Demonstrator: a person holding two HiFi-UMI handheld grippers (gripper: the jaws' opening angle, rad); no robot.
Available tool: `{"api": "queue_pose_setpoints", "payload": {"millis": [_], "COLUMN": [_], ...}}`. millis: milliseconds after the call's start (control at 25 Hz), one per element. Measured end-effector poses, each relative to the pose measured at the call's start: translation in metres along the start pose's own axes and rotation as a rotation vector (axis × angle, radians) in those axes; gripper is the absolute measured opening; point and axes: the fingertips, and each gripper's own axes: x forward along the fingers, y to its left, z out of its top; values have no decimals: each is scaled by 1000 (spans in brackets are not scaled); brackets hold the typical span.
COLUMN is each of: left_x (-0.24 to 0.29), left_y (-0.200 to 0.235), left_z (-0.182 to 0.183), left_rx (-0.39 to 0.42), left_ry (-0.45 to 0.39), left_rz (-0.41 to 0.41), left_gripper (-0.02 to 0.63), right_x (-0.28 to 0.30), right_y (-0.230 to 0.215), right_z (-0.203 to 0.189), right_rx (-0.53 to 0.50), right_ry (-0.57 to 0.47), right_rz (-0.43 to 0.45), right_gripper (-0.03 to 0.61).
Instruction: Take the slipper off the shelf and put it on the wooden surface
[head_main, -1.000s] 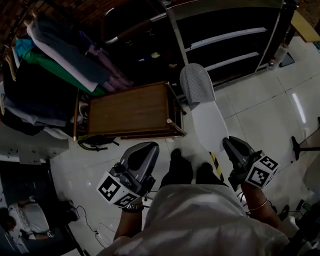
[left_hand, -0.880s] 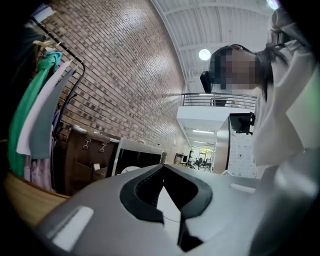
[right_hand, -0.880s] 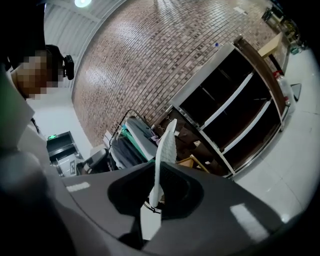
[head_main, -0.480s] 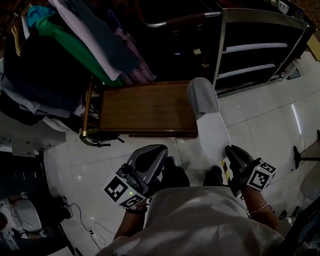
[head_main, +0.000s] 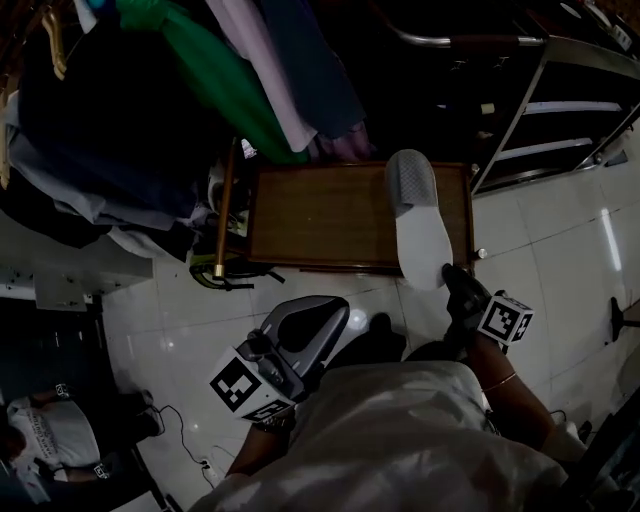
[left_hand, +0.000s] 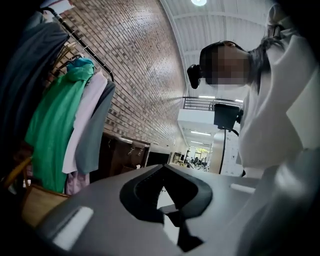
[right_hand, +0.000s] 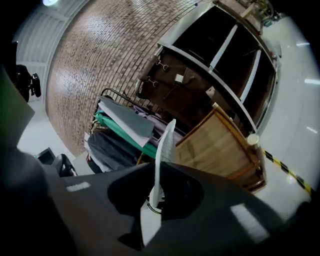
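Note:
A white slipper (head_main: 420, 235) with a grey toe is pinched at its heel by my right gripper (head_main: 452, 280), which is shut on it. Its toe end lies over the right part of the wooden surface (head_main: 320, 215), while the heel sticks out past the front edge. Whether it touches the wood I cannot tell. In the right gripper view the slipper (right_hand: 164, 147) stands edge-on between the jaws of my right gripper (right_hand: 154, 197), with the wooden surface (right_hand: 215, 145) beyond. My left gripper (head_main: 300, 335) hangs low over the floor, shut and holding nothing. The left gripper (left_hand: 167, 202) looks up at hanging clothes.
A dark metal shelf (head_main: 560, 110) stands right of the wooden surface. A rack of hanging clothes (head_main: 200, 80) crowds its left and far side. White tiled floor (head_main: 180, 330) lies in front, with a seated person (head_main: 40, 440) at the lower left. Yellow-black tape (right_hand: 287, 172) marks the floor.
The right gripper has carried the slipper from over the floor by the shelf to above the right part of the wooden surface. The view has shifted towards the clothes rack. The left gripper stays low.

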Motion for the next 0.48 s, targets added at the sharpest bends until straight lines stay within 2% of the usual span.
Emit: {"api": "queue_pose_setpoints", "payload": {"millis": [120, 280, 360, 480], "left_x": [-19, -36, -46, -60], "left_y": [16, 37, 45, 55], "left_z": [-5, 3, 4, 2], "left_rx": [-10, -10, -10, -28], "left_ry": [45, 25, 16, 19], "left_rz": [-1, 25, 37, 46], "left_gripper": [0, 0, 0, 0], "right_x": [36, 60, 61, 57], "right_y": [-36, -67, -81, -100], "right_z": [-22, -34, -46, -60], "right_rx": [-16, 5, 35, 119], "right_ry": [21, 53, 74, 51], "right_rz": [-57, -132, -188, -279], "right_gripper": [31, 32, 38, 46]}}
